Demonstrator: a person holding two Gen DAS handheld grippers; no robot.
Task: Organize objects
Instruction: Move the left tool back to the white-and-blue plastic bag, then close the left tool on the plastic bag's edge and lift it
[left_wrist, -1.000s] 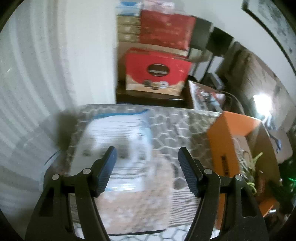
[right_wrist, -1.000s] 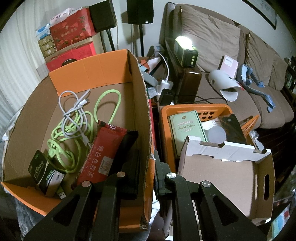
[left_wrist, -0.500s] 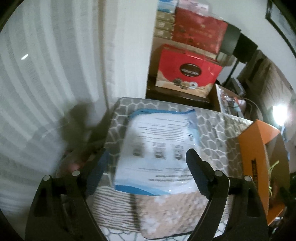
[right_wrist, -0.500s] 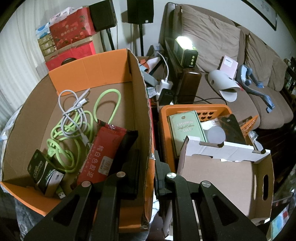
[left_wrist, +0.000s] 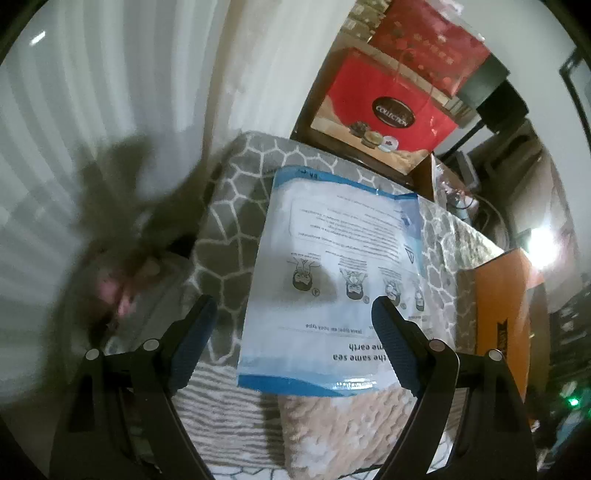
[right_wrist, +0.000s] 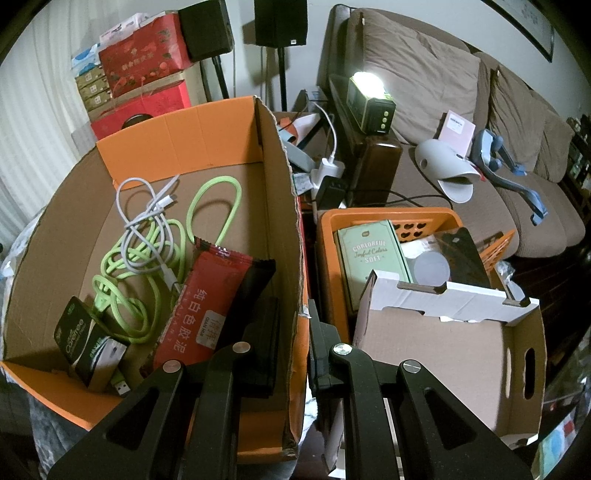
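Gripping the right wall of the big orange-and-brown cardboard box (right_wrist: 273, 192), the right gripper (right_wrist: 308, 354) steadied it. Left gripper (left_wrist: 291, 343) hovered wide open over the blue-and-white plastic pouch (left_wrist: 332, 280) on the grey patterned blanket (left_wrist: 236, 206). Step: reaching; next likely descend, pinch an edge.

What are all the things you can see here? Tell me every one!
Blue-and-white plastic mask packet: 1, on grey patterned blanket.
Orange cardboard box: 1, left.
Lime green cable: 1, in box.
White cable: 1, over green cable.
Red sealant packet: 1, in box.
Dark green small carton: 1, box corner.
Orange plastic crate: 1, right.
Pale green tin: 1, in crate.
White cardboard tray: 1, front right.
Left gripper: open, around packet.
Right gripper: shut on box wall.
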